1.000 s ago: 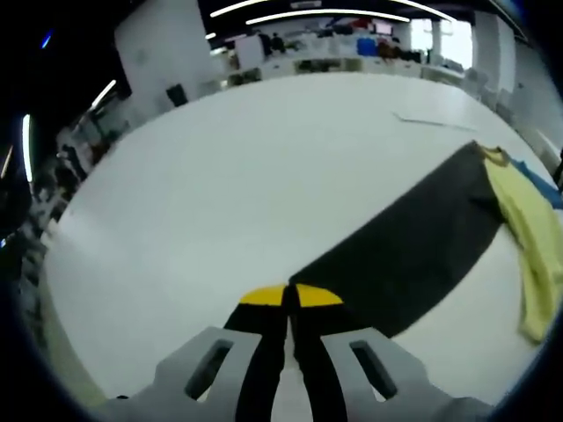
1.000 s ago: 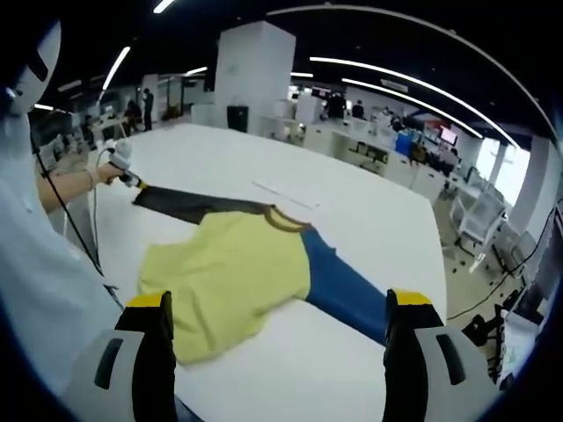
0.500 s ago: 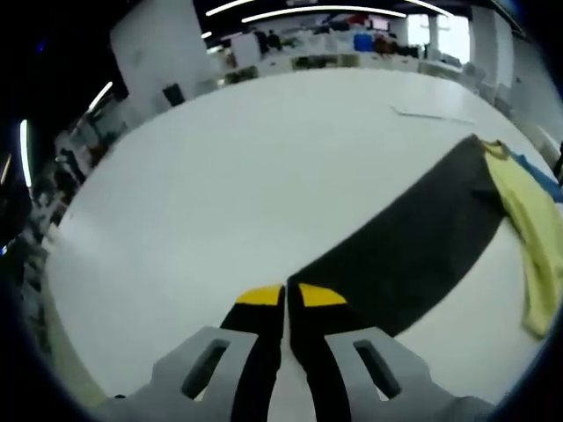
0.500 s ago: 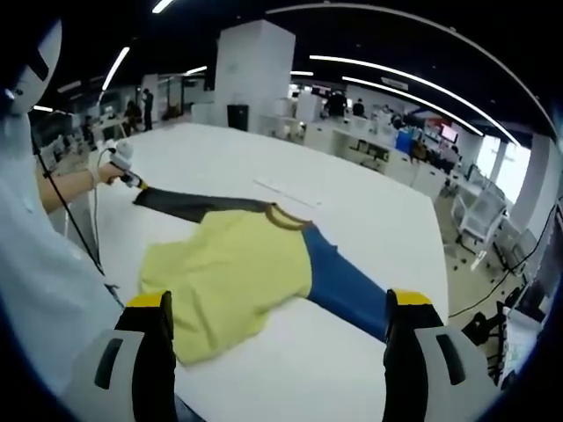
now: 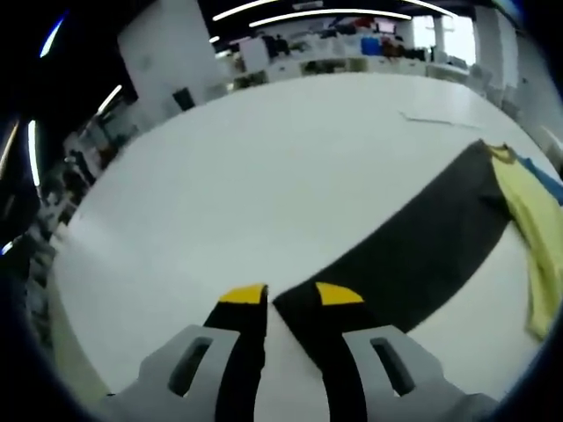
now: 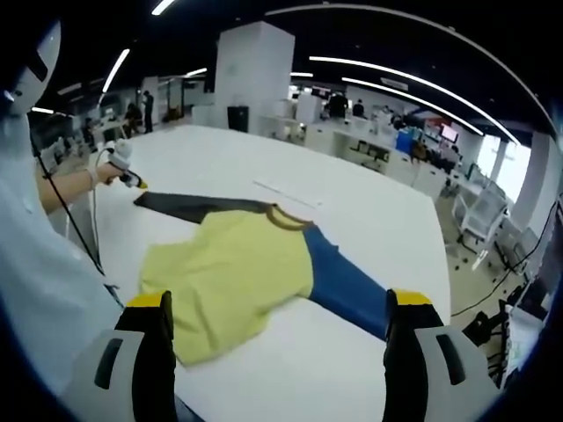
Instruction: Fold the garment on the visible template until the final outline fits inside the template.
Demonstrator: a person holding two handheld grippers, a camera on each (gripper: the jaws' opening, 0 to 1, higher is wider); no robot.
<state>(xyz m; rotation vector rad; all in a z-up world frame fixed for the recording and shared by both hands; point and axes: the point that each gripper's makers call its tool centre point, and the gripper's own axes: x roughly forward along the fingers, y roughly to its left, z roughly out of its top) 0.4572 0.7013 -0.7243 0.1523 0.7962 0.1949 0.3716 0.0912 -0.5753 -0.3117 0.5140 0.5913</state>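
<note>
Jaws parted at the dark sleeve (image 5: 413, 255) end, apparently released, right gripper (image 6: 277, 330) wide above: risks sleeve springing crooked.

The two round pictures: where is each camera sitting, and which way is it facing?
Left gripper view: rides on the left tongs, looking low along the white table at the dark sleeve; its open jaws show.
Right gripper view: rides on the right tongs, held above the table, facing the yellow garment; the person's hand shows there, with the left tongs.
Shared: garment, table.
</note>
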